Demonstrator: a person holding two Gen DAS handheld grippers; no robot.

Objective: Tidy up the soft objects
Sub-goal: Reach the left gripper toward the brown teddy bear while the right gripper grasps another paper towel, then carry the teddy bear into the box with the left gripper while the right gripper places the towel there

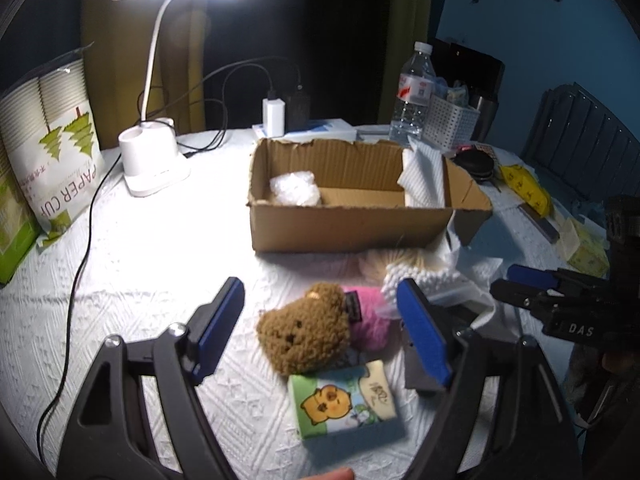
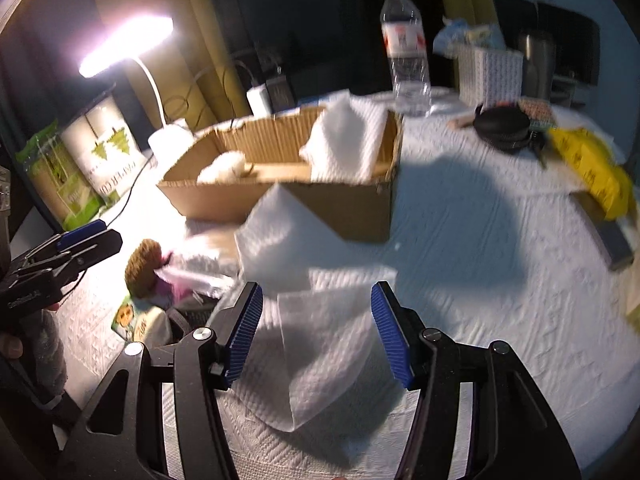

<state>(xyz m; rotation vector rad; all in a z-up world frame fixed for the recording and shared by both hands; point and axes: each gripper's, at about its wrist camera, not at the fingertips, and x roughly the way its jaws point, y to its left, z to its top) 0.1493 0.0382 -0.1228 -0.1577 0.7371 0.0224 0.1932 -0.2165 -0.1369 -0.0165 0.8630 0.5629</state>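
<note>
A brown plush bear (image 1: 306, 330) lies on the white tablecloth on a pink fluffy item (image 1: 370, 320), with a tissue pack (image 1: 346, 402) just in front. My left gripper (image 1: 320, 328) is open, its blue pads on either side of the bear. An open cardboard box (image 1: 348, 224) behind holds a white bubble-wrap wad (image 1: 296, 190) and a white foam sheet (image 1: 424, 178). My right gripper (image 2: 316, 332) is open over a crumpled white foam sheet (image 2: 320, 344). The bear (image 2: 142, 266) and box (image 2: 340, 208) show in the right wrist view.
A white desk lamp (image 1: 154, 160) and a paper-cup bag (image 1: 52, 140) stand at the left, with a black cable (image 1: 80, 264) across the cloth. A water bottle (image 1: 414, 96), white basket (image 1: 450, 122), black round case (image 1: 474, 162) and yellow packet (image 1: 524, 188) sit at the back right.
</note>
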